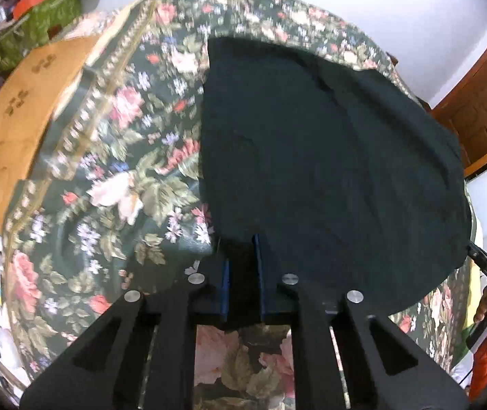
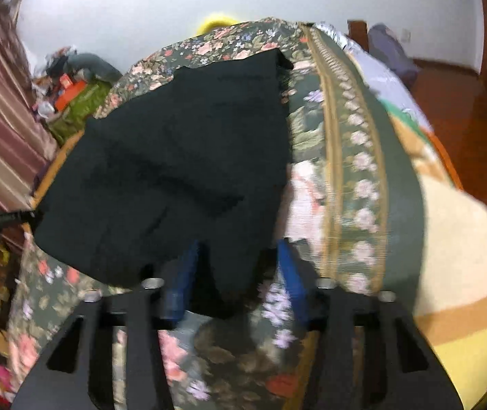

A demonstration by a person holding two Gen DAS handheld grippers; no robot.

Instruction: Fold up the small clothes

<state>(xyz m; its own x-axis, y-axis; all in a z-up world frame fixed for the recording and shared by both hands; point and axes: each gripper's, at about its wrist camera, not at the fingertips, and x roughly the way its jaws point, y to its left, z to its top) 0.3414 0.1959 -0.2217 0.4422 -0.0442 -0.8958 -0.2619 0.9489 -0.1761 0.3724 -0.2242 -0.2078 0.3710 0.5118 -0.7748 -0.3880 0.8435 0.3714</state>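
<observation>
Dark, soft cotton garment (image 1: 328,157) lies flat on a floral bedspread (image 1: 106,171), light and floppy. Left claw (image 1: 242,266) pinches its near edge at six o'clock. Right claw (image 2: 236,273) brackets the other near corner loosely, blue pads (image 2: 291,280) not yet pressing it.
</observation>
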